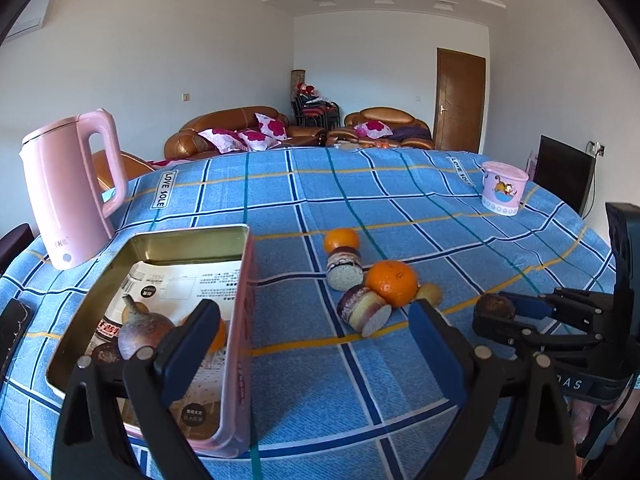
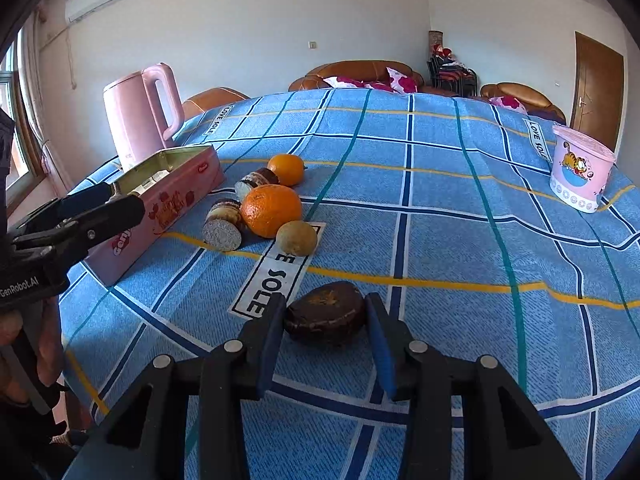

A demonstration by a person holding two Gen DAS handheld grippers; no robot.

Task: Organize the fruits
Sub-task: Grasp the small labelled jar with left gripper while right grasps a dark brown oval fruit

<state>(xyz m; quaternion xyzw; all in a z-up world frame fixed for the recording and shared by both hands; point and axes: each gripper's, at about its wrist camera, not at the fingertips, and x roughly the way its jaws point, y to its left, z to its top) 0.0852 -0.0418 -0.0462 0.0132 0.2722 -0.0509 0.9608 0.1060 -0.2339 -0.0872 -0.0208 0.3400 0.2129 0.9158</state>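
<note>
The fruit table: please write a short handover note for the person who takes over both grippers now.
Right gripper: its pads sit against both sides of the dark brown round fruit, which rests on the blue checked tablecloth; I take it as gripped, not lifted.
Left gripper: open and empty, over the near edge of the pink rectangular metal tin.
Done: the tin holds a brown pointed fruit, another dark fruit and something orange.
Left: two oranges, two cut purple-skinned fruit pieces and a small yellow-brown round fruit lie beside the tin.
</note>
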